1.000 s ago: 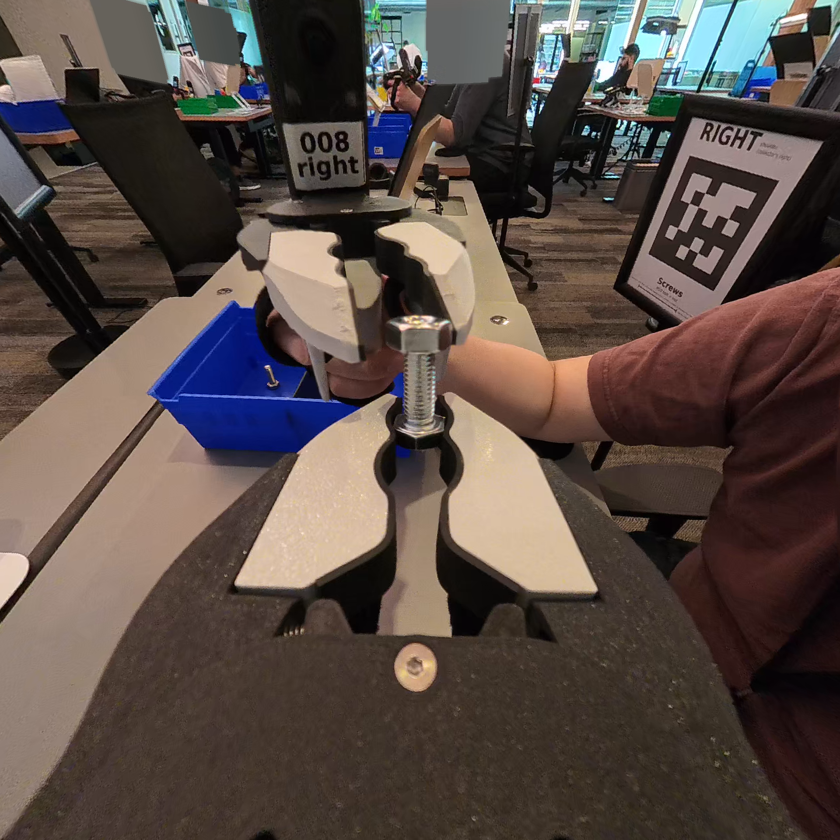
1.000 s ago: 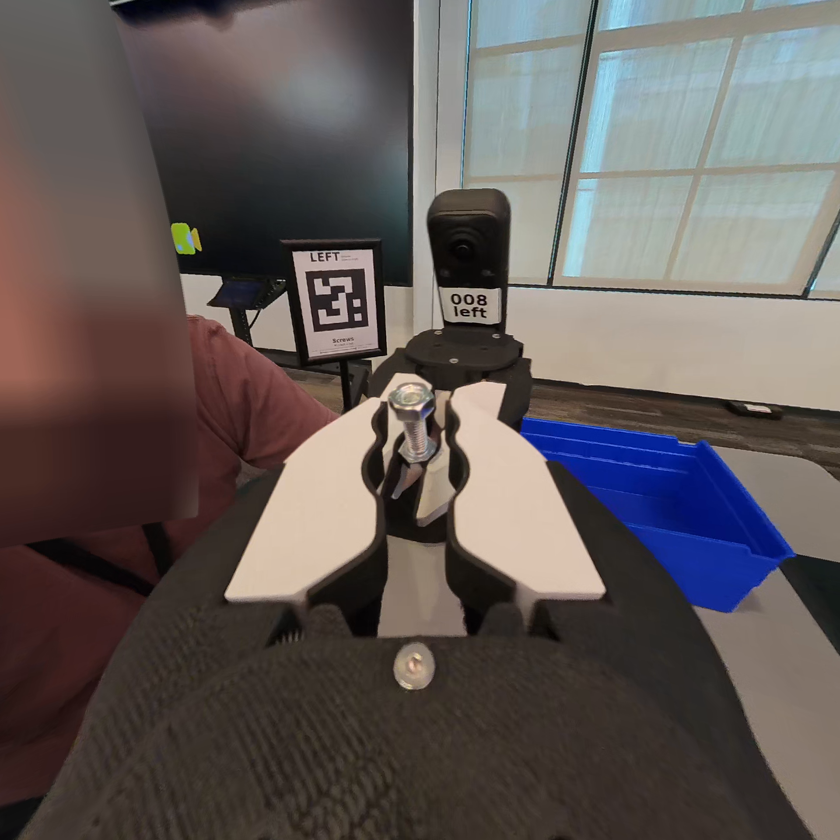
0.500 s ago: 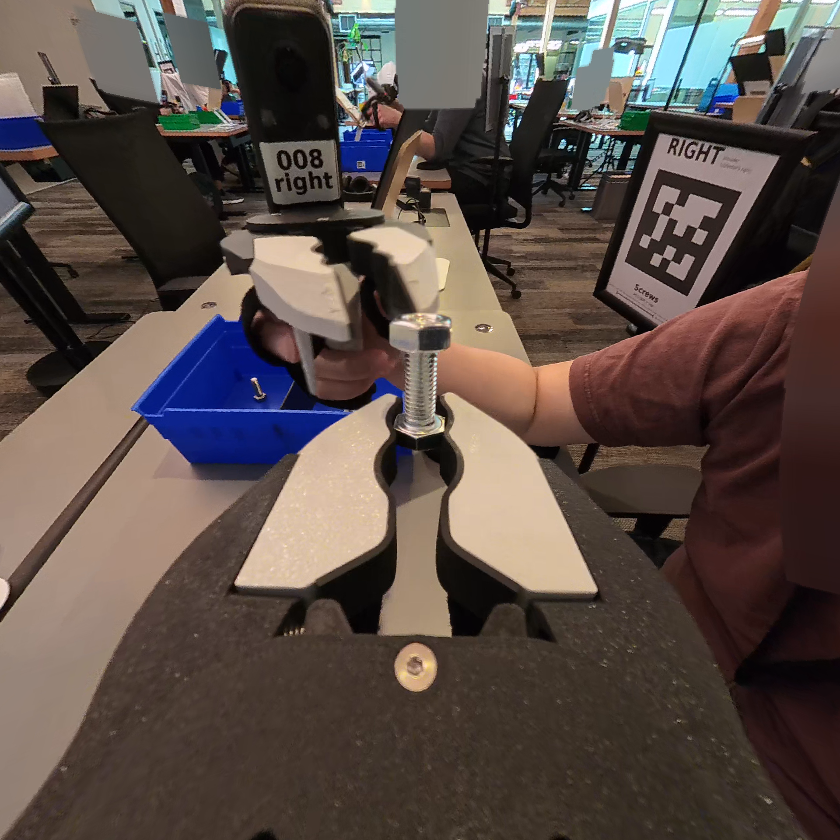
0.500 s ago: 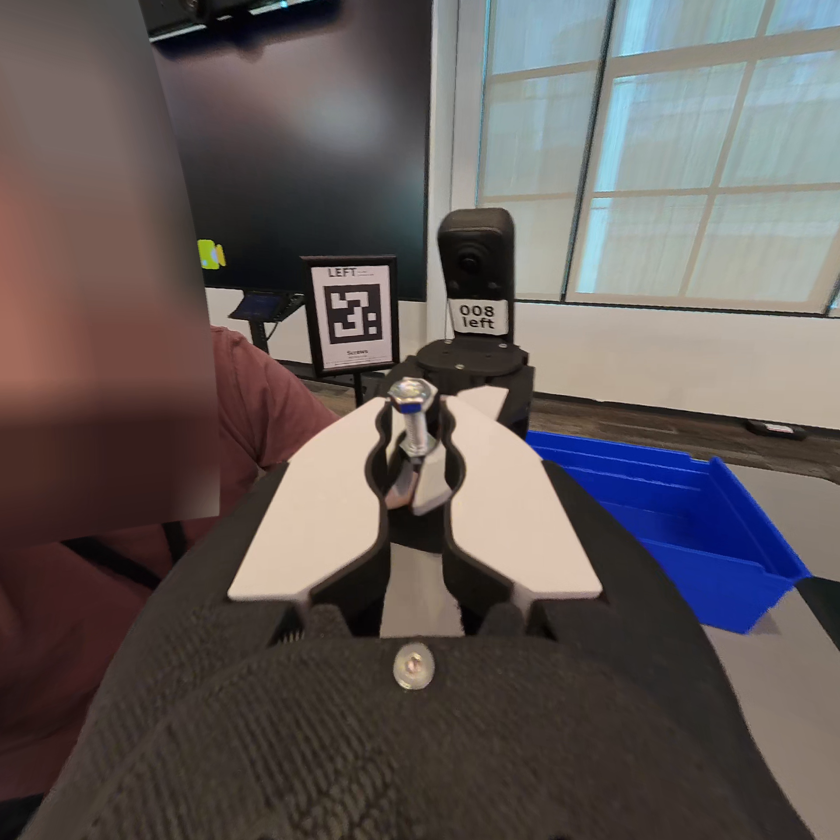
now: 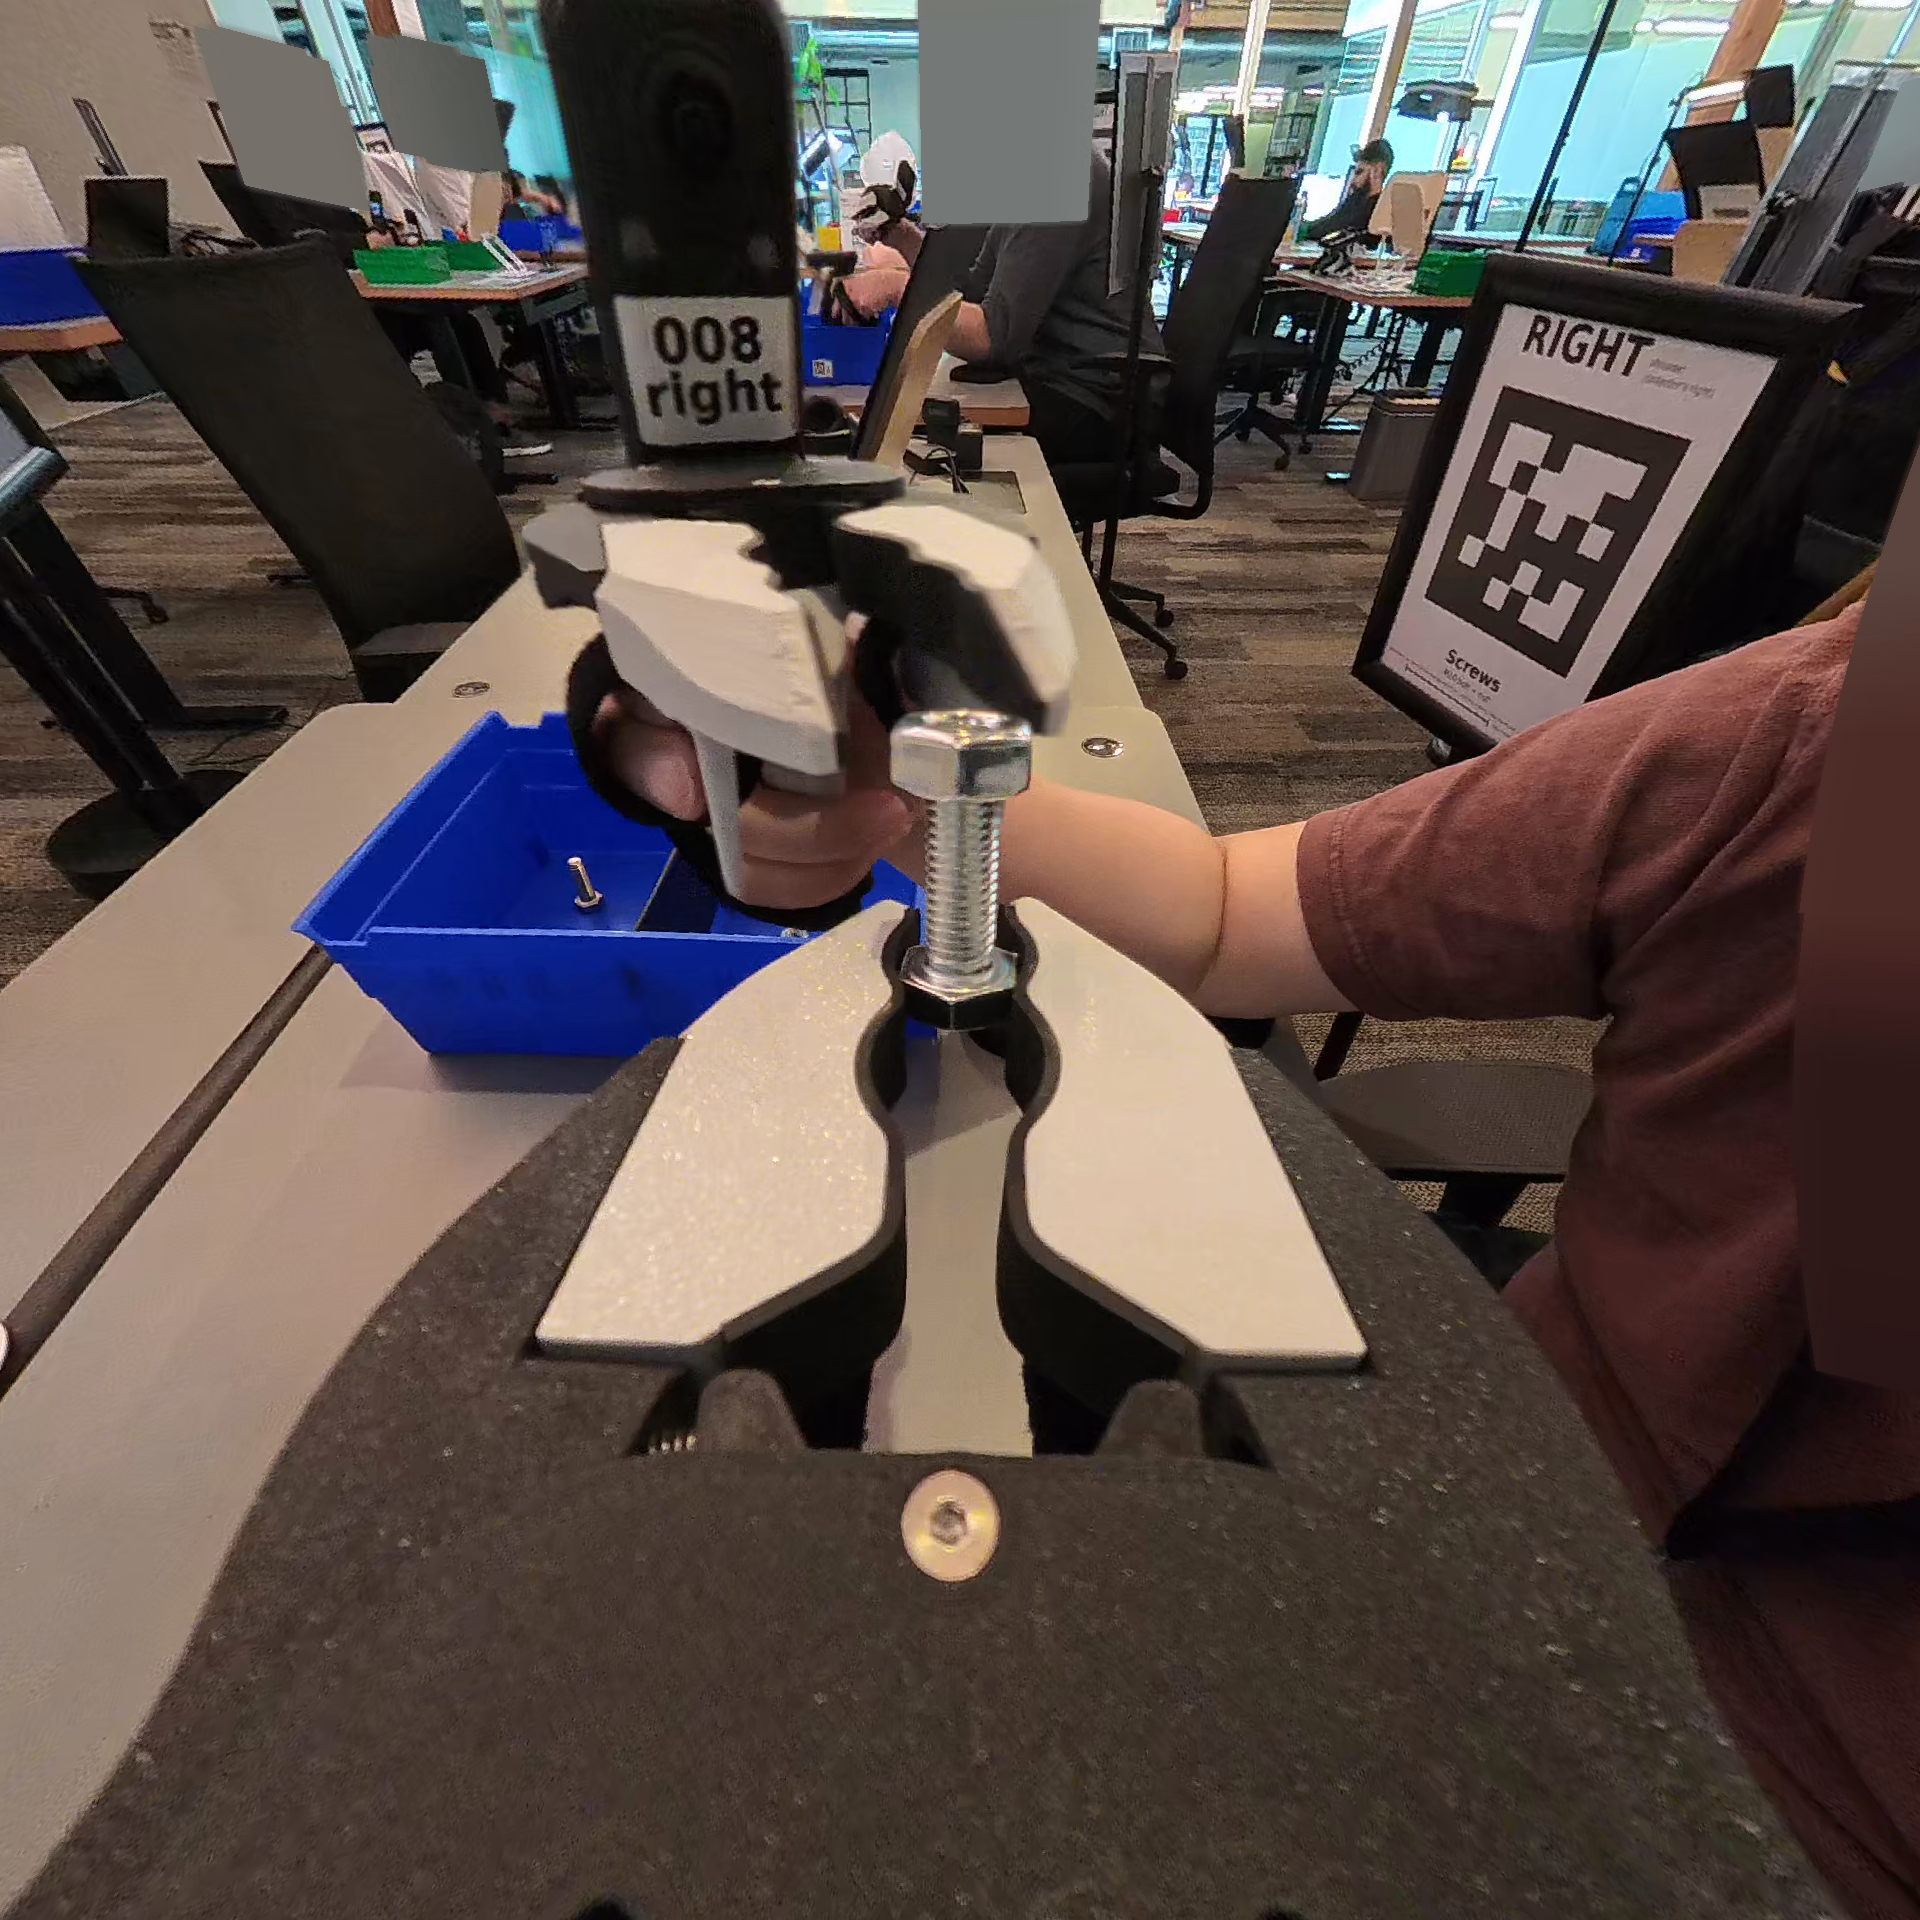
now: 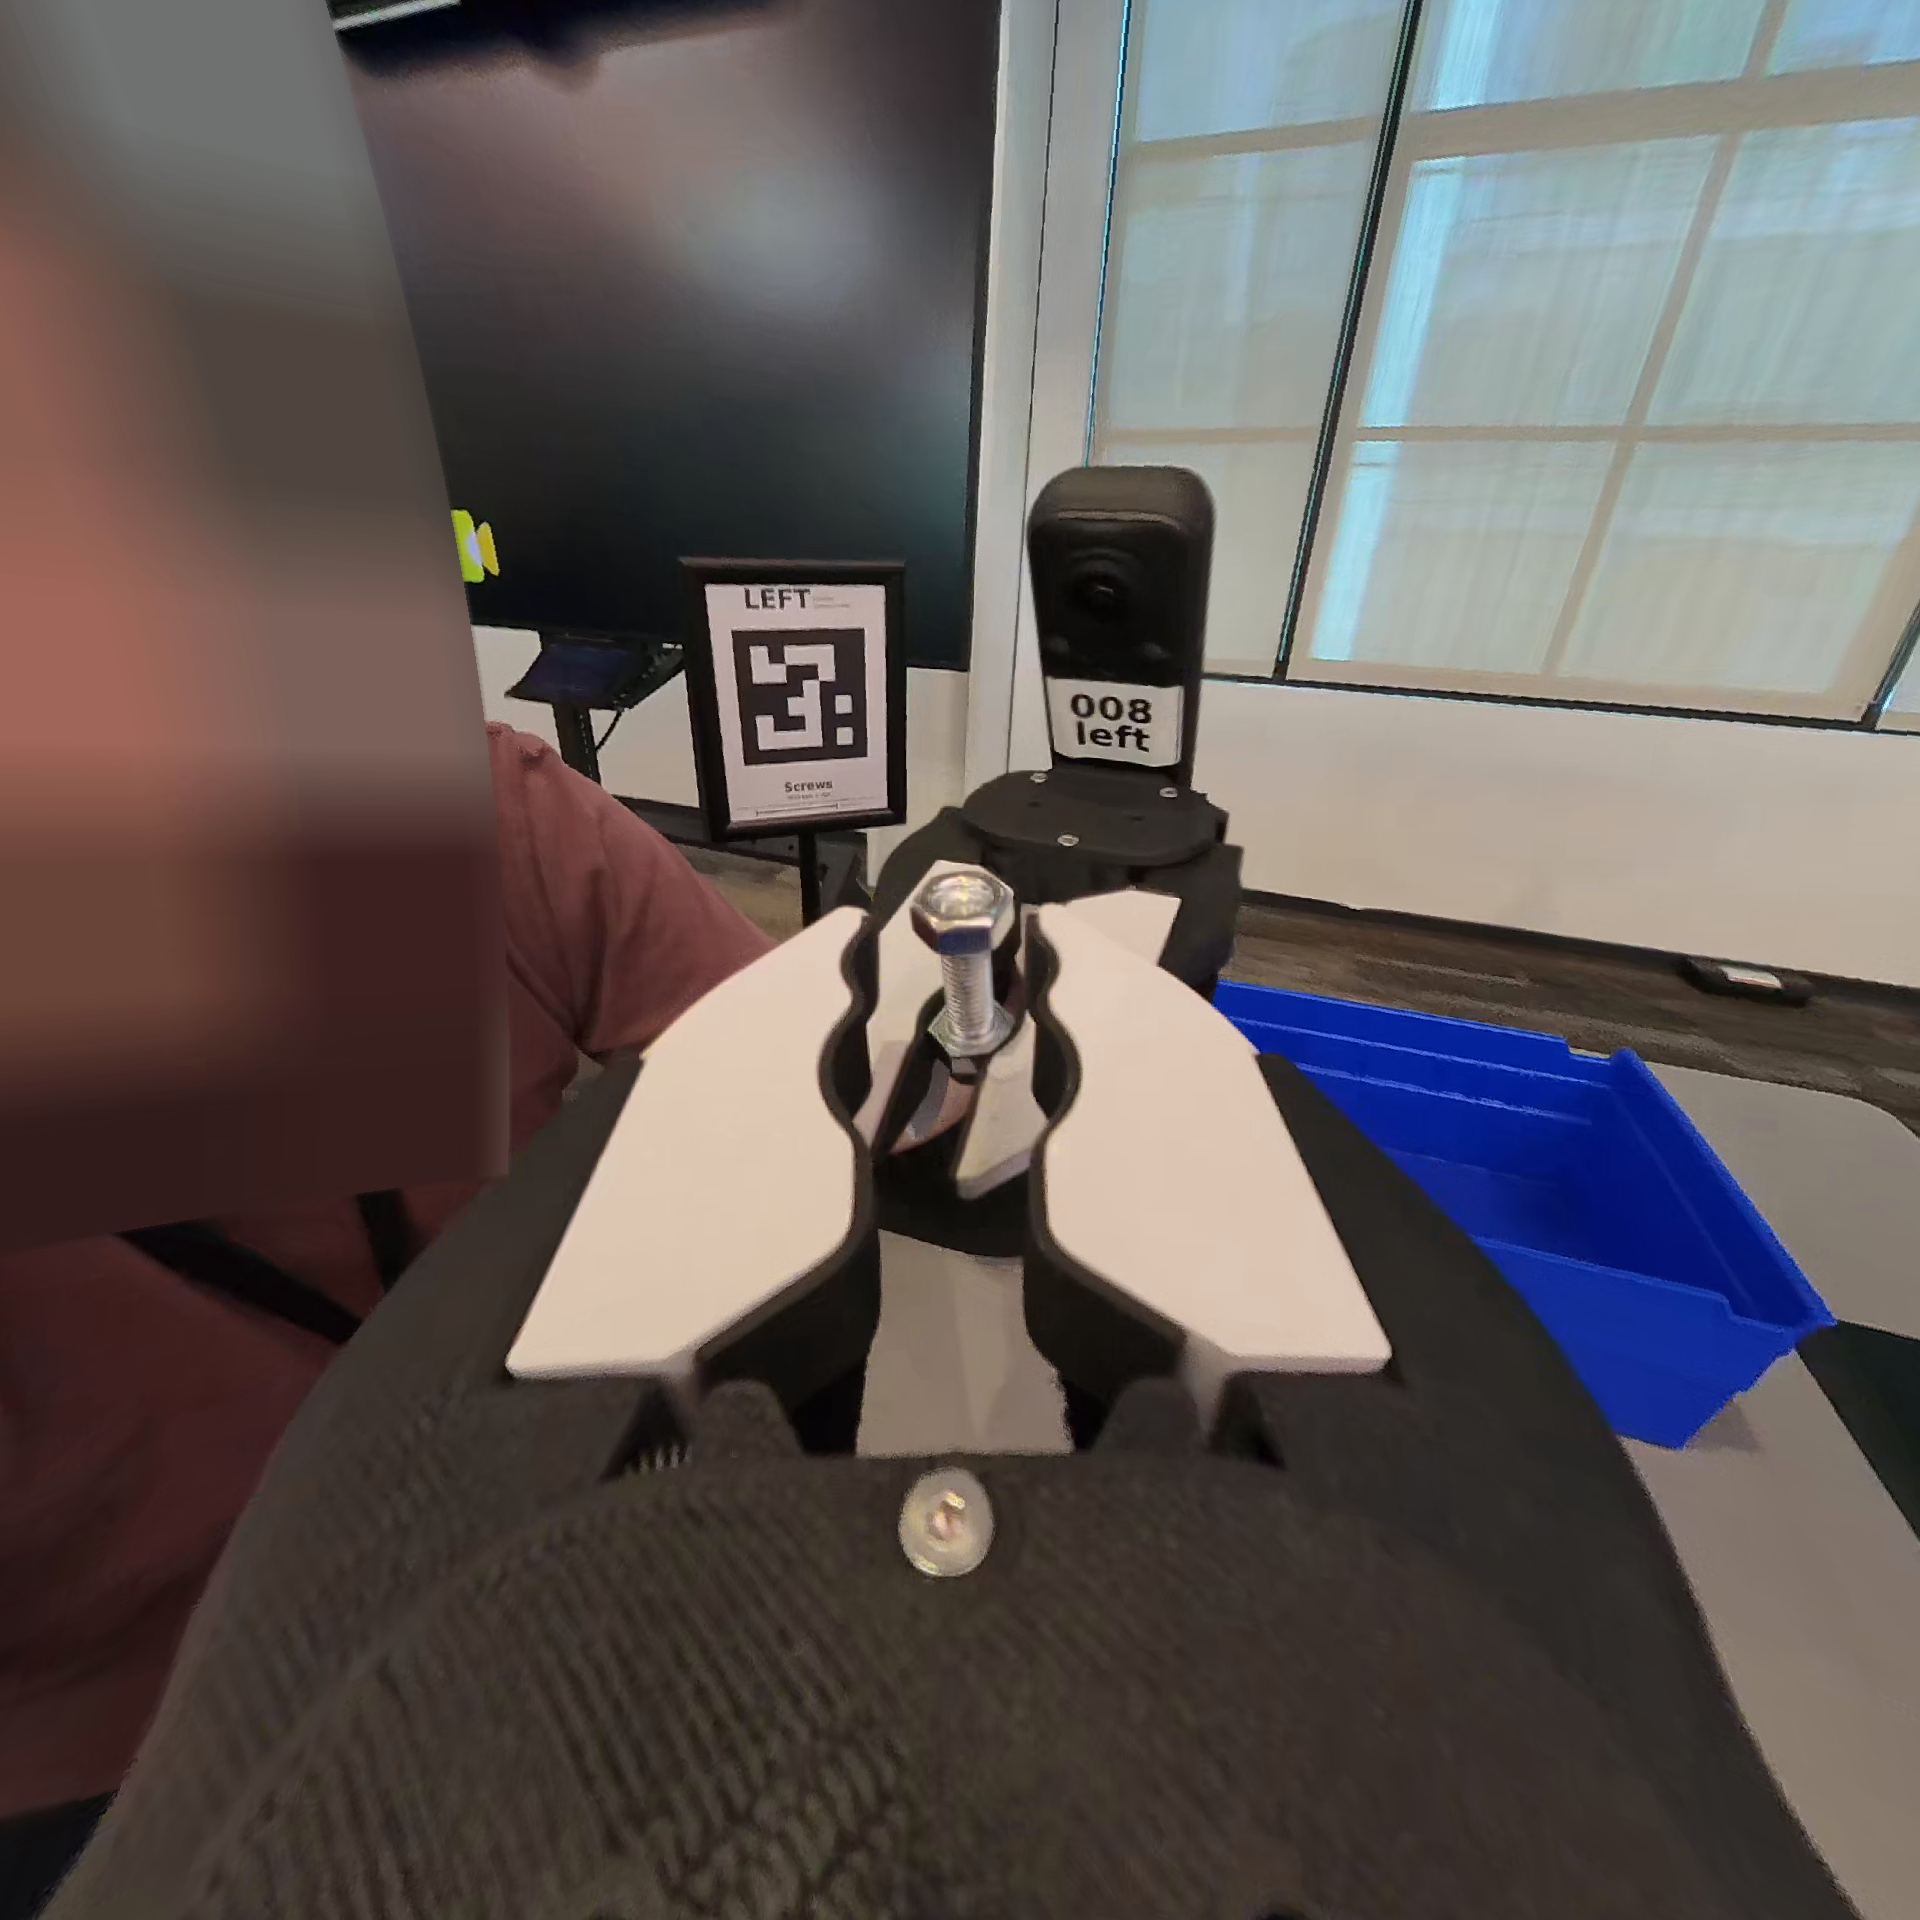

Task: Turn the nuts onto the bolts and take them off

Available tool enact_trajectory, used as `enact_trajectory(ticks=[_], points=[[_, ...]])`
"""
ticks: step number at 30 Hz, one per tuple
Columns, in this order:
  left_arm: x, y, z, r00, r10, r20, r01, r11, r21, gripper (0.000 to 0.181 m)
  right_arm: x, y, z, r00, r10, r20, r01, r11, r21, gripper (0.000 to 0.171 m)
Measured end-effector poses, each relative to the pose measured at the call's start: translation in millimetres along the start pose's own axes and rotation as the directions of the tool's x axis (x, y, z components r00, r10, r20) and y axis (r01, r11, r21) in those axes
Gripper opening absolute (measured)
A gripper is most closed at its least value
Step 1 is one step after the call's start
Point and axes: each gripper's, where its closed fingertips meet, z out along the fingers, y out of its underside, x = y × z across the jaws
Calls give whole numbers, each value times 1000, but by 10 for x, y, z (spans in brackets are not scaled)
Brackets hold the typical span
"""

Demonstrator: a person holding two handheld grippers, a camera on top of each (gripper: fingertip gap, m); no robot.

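**Bolt held upright by its nut between the two grippers**

Bolt (image 5: 958, 844) is seen standing upright with its hex head on top, above the grey table (image 5: 156, 1049). A nut (image 5: 956, 985) is threaded onto its lower end, and this nut is clamped between the tips of the left gripper (image 5: 956, 992), whose jaws are closed on it. The right gripper (image 6: 951, 940) is brought in facing the left one; its jaws are parted, with the bolt head (image 6: 961, 914) seen in the gap between the tips. Whether the head is touched by them cannot be told. The right gripper is held in a hand (image 5: 769, 810). Behind the grippers a blue bin (image 5: 499, 966) is set on the table, and a small bolt (image 5: 582, 883) is seen standing inside it. A framed marker sign (image 5: 1558, 520) is placed beyond the table's right side.
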Motion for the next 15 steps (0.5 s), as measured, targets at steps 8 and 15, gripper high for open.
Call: enact_trajectory(ticks=[8, 15], points=[[15, 7, 9, 1000, -3, -7, 3, 1000, -4, 14, 154, -2, -121, 998, 42, -45, -40, 999, 30, 24], [-11, 13, 11, 1000, -10, -3, 10, 1000, -1, 14, -27, -19, 32, 1000, -23, -18, 23, 1000, -10, 29]])
